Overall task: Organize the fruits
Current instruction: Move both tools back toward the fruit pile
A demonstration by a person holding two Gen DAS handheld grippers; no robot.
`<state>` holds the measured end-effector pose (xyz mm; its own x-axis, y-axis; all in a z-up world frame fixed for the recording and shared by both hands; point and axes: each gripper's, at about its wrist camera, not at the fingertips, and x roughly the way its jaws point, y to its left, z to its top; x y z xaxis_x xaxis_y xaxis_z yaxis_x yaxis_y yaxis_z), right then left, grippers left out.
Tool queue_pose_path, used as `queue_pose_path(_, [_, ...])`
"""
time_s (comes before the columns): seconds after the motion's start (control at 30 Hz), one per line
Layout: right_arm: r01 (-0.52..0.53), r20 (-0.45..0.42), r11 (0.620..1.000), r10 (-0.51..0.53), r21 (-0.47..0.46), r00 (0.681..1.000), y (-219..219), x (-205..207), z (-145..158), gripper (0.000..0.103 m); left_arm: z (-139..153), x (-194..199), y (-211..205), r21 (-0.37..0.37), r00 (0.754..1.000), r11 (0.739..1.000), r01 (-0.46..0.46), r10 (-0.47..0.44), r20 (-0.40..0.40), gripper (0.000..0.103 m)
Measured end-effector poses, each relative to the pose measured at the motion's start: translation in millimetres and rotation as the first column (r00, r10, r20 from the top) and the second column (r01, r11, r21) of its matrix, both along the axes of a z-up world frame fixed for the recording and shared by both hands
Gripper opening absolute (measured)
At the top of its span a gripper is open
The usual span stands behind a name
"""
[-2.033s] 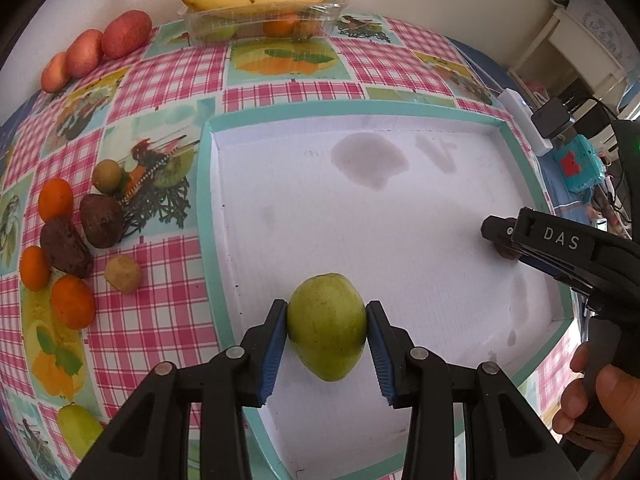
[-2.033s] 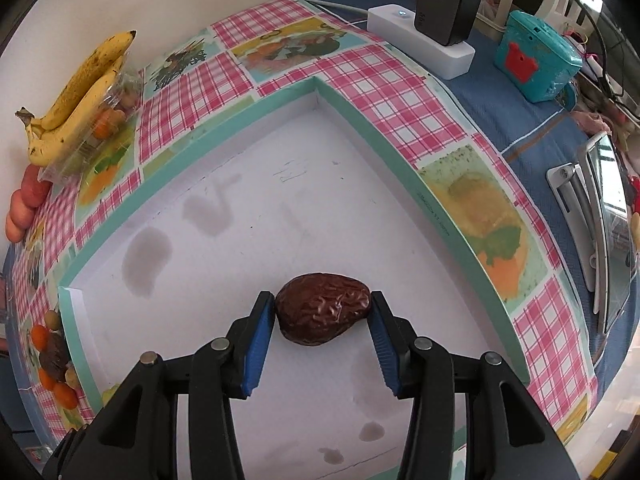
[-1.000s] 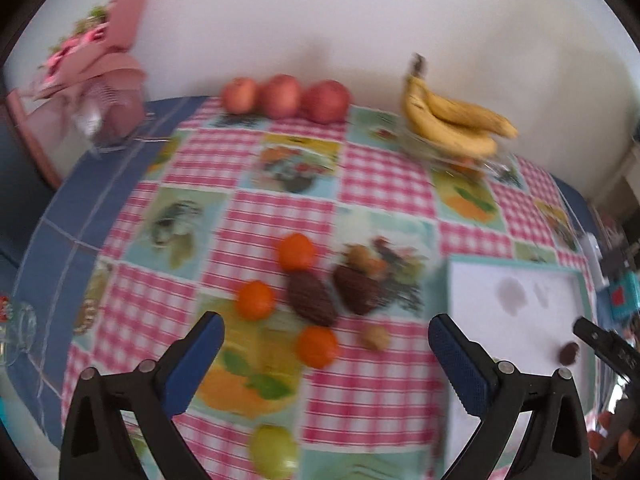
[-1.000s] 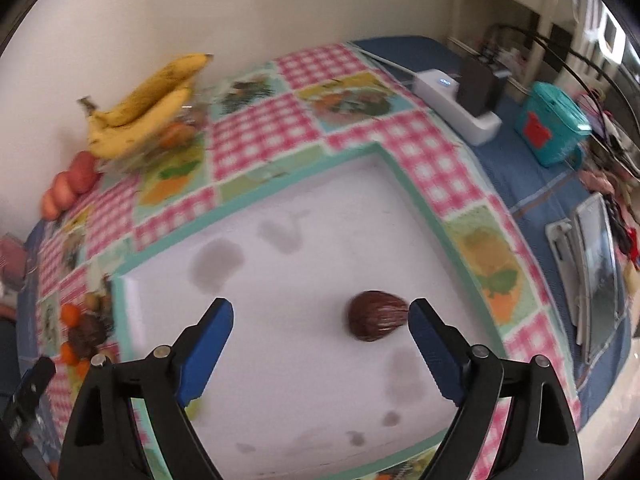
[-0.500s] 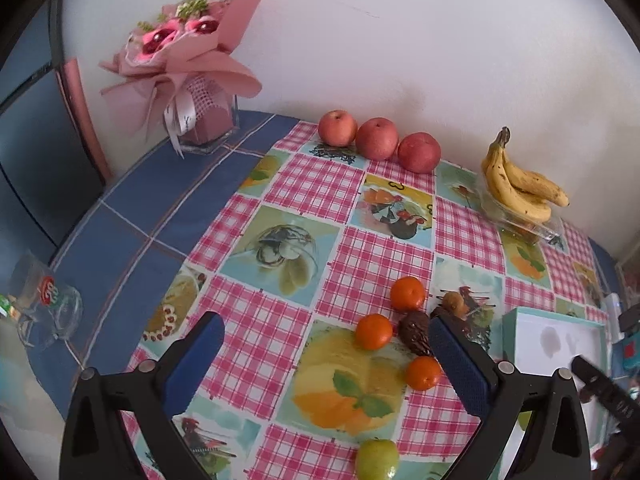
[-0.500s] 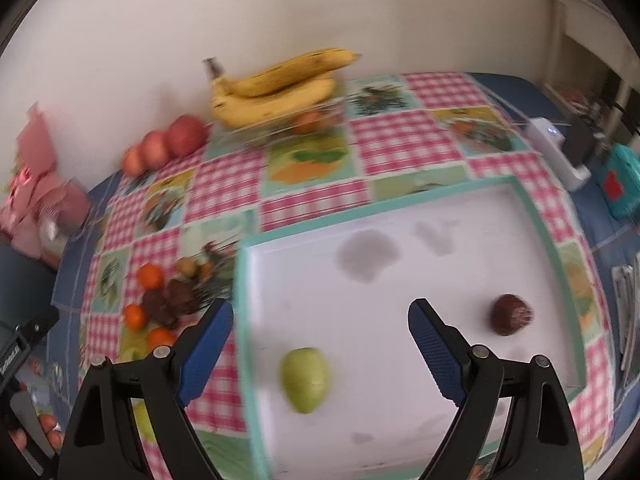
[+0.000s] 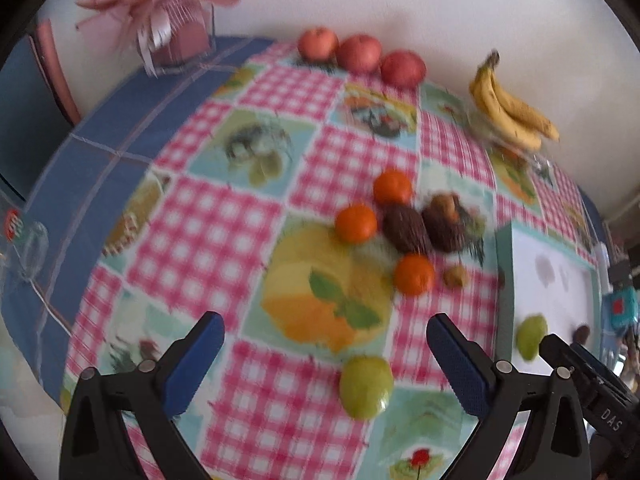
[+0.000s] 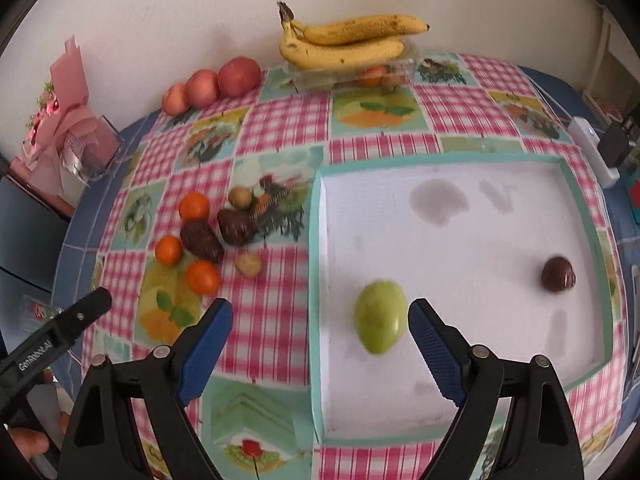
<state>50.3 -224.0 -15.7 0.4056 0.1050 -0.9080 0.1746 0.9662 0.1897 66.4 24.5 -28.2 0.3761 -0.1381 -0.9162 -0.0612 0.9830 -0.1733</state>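
A: Pink-and-white checked cloth [image 8: 276, 316] covers the table, with fruit pictures printed in its squares. A shallow white tray [image 8: 460, 434] with a teal rim lies on it, toward the right in the right wrist view.

B: What is in the tray?

A: Two fruits, well apart: a green pear-like fruit [image 8: 380, 322] near the tray's left edge and a dark wrinkled fruit [image 8: 558, 274] near its right edge.

B: And outside it?

A: A cluster on the cloth left of the tray: three oranges [image 8: 202, 277], two dark brown fruits [image 8: 201, 240] touching each other, and two small brownish fruits [image 8: 248, 264]. Another green fruit [image 7: 366, 386] lies alone on the cloth, closer to the left wrist camera than the cluster. Three red apples [image 8: 239, 76] sit in a row by the wall, and bananas [image 8: 344, 46] rest on a clear plastic box [image 8: 360, 74] beside them.

B: The tools?

A: The right gripper [image 8: 320, 344] has its blue-padded jaws spread wide with nothing in them; the tray's left rim shows between them, and the green fruit lies just inside the right pad. The left gripper [image 7: 324, 358] is also wide and empty, above the cloth, with the lone green fruit showing between its pads. That view is blurred.

B: Anything else?

A: A pink wrapped bouquet [image 8: 64, 120] stands at the far left corner.
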Motion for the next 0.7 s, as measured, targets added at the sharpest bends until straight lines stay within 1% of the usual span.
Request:
queue_pose_path(0.07, [0.001, -0.014, 1.000, -0.001, 0.001, 1.000, 1.1, -8.1, -4.1, 0.090, -7.4, -5.2, -3.1, -0.030, 1.000, 0.999, 0.017, -0.018, -0.025, 0.101])
queue_pose_path(0.1, [0.006, -0.018, 1.000, -0.006, 0.003, 1.000, 0.3, -13.1, -5.4, 0.090, -11.5, -7.9, -5.0, -0.041, 0.999, 0.999, 0.023, -0.025, -0.040, 0.097])
queue_pose_path(0.13, [0.011, -0.016, 1.000, -0.010, 0.005, 1.000, -0.4, -15.8, -5.3, 0.090, -14.3, -9.8, -6.1, -0.049, 0.998, 0.998, 0.026, -0.028, -0.053, 0.092])
queue_pose_path(0.17, [0.018, -0.012, 1.000, -0.018, 0.006, 1.000, -1.8, -19.6, -5.2, 0.090, -18.1, -11.9, -7.1, -0.057, 0.997, 0.998, 0.024, -0.028, -0.071, 0.090])
queue_pose_path(0.2, [0.025, -0.011, 1.000, -0.025, 0.007, 1.000, -2.7, -22.1, -4.9, 0.090, -22.1, -13.9, -8.2, -0.068, 0.995, 0.997, 0.020, -0.026, -0.092, 0.085])
queue_pose_path(0.33, [0.039, -0.019, 0.999, -0.039, 0.018, 0.999, -7.0, -27.2, -7.9, 0.090, -32.4, -17.2, -19.5, -0.111, 0.988, 0.992, 0.055, -0.070, -0.135, 0.070])
queue_pose_path(0.47, [0.047, -0.018, 0.999, -0.046, 0.025, 0.999, -9.3, -27.6, -8.3, 0.090, -39.4, -15.4, -28.8, -0.107, 0.982, 0.991, 0.080, -0.097, -0.163, 0.061])
queue_pose_path(0.53, [0.046, -0.016, 0.999, -0.045, 0.027, 0.999, -9.2, -27.4, -7.7, 0.090, -42.0, -16.0, -32.3, -0.105, 0.980, 0.991, 0.086, -0.103, -0.171, 0.053])
queue_pose_path(0.57, [0.045, -0.016, 0.999, -0.045, 0.027, 0.999, -9.2, -27.1, -7.5, 0.090, -42.8, -16.0, -33.3, -0.100, 0.980, 0.991, 0.085, -0.101, -0.172, 0.051])
queue_pose_path(0.6, [0.044, -0.016, 0.999, -0.044, 0.027, 0.999, -9.1, -26.8, -7.3, 0.090, -42.8, -16.2, -34.4, -0.094, 0.980, 0.992, 0.086, -0.101, -0.171, 0.048])
queue_pose_path(0.63, [0.045, -0.016, 0.999, -0.045, 0.027, 0.999, -8.9, -26.8, -7.3, 0.090, -42.7, -16.6, -35.6, -0.089, 0.980, 0.992, 0.087, -0.101, -0.169, 0.046])
queue_pose_path(0.7, [0.040, -0.014, 0.999, -0.040, 0.026, 0.999, -8.6, -26.5, -6.8, 0.090, -44.5, -15.5, -36.7, -0.092, 0.980, 0.992, 0.090, -0.104, -0.171, 0.045])
